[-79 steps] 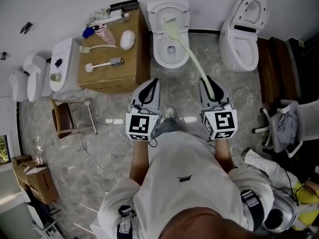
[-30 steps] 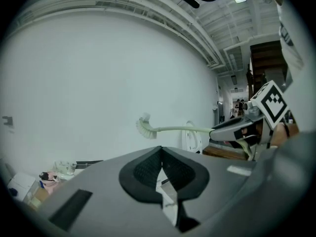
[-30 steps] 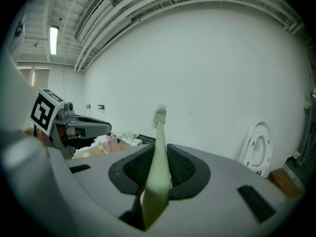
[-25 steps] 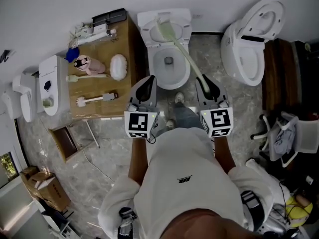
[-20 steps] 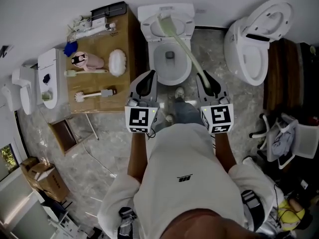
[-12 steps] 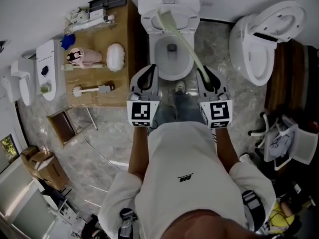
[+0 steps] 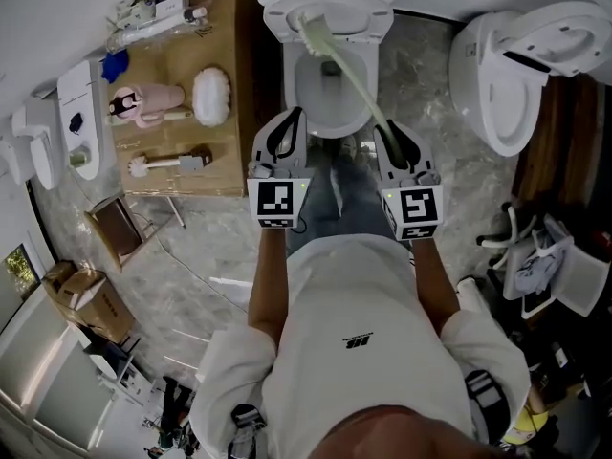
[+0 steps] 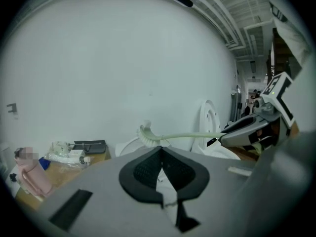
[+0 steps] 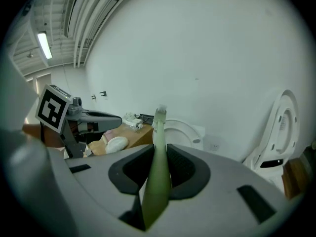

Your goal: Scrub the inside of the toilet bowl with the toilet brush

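Our right gripper [image 7: 392, 134] clamps the toilet brush [image 7: 346, 65] handle, bristles above the toilet bowl's [image 7: 325, 113] back rim. Left gripper [image 7: 284, 134] is closed and empty. We reckon it's the approach: next, dip the head inside.

wooden table [image 7: 228, 151] at ten o'clock bears a pink bottle [image 7: 143, 103], a white fluffy pad [image 7: 211, 95], a handled brush [image 7: 164, 163] and a blue cloth [image 7: 115, 65].

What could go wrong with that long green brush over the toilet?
The right tongs pinch the toilet brush only at its handle's far end, so the head might wobble or twist. The head is up by the raised lid, not down in the bowl, so it may bump the lid or drip outside.
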`<state>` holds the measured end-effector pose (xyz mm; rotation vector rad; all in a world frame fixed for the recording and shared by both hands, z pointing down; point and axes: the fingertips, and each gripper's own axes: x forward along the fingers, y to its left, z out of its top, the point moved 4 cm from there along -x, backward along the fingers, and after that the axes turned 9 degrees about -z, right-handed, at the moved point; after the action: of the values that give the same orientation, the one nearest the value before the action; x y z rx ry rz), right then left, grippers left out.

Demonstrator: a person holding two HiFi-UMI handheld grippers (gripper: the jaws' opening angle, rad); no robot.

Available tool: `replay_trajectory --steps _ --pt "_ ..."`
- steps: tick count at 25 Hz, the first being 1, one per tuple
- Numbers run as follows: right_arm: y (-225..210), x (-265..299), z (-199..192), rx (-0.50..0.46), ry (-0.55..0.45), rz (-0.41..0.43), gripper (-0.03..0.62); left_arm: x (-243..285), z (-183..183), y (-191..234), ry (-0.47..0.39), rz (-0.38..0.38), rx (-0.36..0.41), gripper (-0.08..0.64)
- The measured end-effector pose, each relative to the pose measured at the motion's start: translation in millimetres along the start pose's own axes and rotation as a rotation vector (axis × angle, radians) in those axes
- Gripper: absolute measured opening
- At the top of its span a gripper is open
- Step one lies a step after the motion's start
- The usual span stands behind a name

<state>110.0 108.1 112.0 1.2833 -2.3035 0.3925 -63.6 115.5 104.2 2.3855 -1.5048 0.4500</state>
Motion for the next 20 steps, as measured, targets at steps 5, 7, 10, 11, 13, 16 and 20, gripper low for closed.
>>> replay_trajectory --steps 5,7,10,11,13,16,20 --pt "-5.9 24.6 -28.7 0.016 0.059 -0.010 0.072 25.7 -34.3 14.7 0.035 -0.008 -0.041 0.011" --pt "-9.0 34.7 -37.9 0.021 0.074 -0.010 0.072 38.6 -46.0 19.3 0.042 -0.015 -0.054 0.011" --pt "-10.4 48.5 -55.9 0.024 0.107 -0.019 0.072 54.9 -65.0 23.3 0.058 -0.036 -0.067 0.011" --pt "-10.6 53.2 -62.6 0.023 0.121 -0.024 0.072 60.0 -71.9 24.2 0.065 -0.043 -0.072 0.011" --pt "-12.0 62.8 -75.1 0.023 0.143 -0.030 0.072 69.9 -85.3 25.5 0.078 -0.052 -0.080 0.011" --pt "-13.0 75.4 -93.5 0.032 0.164 -0.039 0.072 81.4 -104.1 25.9 0.098 -0.071 -0.083 0.011" --pt "-9.9 90.3 -118.3 0.046 0.204 -0.046 0.072 94.2 -128.9 28.2 0.129 -0.098 -0.091 0.010"
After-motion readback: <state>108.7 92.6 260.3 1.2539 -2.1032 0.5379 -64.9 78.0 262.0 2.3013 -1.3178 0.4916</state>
